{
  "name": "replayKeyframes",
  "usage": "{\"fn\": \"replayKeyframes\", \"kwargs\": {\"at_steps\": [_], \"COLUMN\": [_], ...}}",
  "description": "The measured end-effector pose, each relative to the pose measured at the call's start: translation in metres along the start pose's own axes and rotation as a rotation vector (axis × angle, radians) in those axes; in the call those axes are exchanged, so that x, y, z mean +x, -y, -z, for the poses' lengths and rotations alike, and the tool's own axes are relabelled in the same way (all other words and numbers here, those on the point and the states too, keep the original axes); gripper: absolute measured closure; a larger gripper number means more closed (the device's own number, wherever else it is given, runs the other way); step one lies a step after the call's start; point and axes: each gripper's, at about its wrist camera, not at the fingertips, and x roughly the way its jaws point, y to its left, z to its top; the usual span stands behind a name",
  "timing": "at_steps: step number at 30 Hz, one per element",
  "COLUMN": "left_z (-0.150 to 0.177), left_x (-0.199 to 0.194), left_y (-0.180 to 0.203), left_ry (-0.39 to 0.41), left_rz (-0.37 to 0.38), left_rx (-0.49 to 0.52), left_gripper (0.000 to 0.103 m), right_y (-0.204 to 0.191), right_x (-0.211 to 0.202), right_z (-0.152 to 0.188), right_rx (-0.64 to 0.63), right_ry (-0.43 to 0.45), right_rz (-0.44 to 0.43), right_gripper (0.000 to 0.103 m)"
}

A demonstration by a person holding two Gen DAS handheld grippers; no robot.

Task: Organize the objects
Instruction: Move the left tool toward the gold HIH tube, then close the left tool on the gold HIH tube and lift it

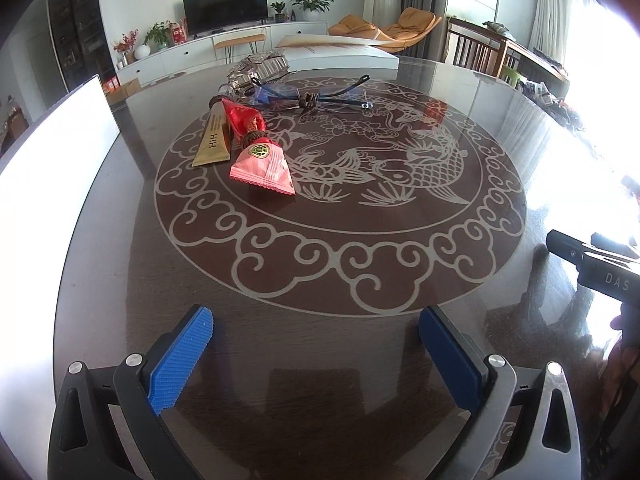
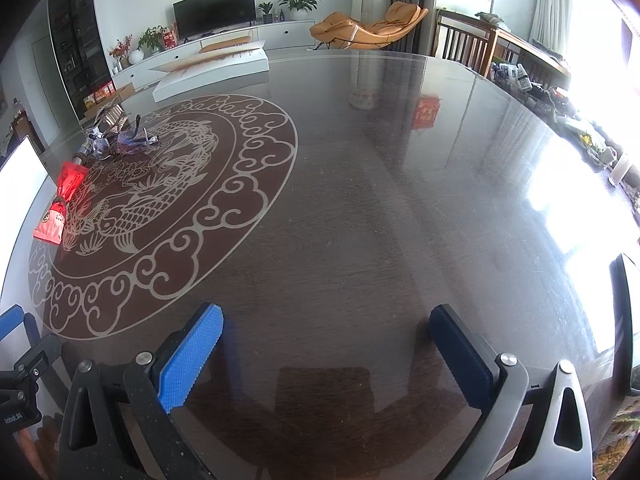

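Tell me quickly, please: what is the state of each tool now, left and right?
Left tool: open, holding nothing, above the table.
Right tool: open, holding nothing.

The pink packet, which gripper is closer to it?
Left. The left gripper faces the pink packet straight ahead; the right gripper sits farther off, packet far to its left.

I'm holding the left gripper (image 1: 316, 332) agape over the dark table (image 1: 320, 248); a pink packet (image 1: 264, 170), red pouch (image 1: 245, 122) and gold tube (image 1: 214, 140) are lying at eleven o'clock.
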Motion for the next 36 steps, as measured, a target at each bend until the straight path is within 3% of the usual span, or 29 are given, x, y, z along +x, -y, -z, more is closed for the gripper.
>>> {"fn": "replayKeyframes", "kwargs": {"at_steps": [24,27,32,36], "left_z": [-0.002,-0.015,-0.066,-0.104], "left_x": [-0.001,0.003,0.003,0.032], "left_y": [0.0,-0.005,-0.03,-0.044], "left_ry": [-0.011,-0.073,0.005,0.001], "left_rz": [0.01,0.021,-0.046,-0.09], "left_rx": [0.011,0.02,-0.064,-0.09], "left_gripper": [0.0,0.0,0.0,0.0], "right_y": [0.0,-0.001,-0.001,-0.001], "right_x": [0.0,0.0,0.0,0.0], "right_z": [0.0,0.0,0.0,0.0], "right_rx": [0.0,0.0,0.0,0.0], "right_ry": [0.001,0.0,0.001,0.001], "right_rz": [0.0,0.0,0.0,0.0], "right_gripper": [0.0,0.0,0.0,0.0]}}
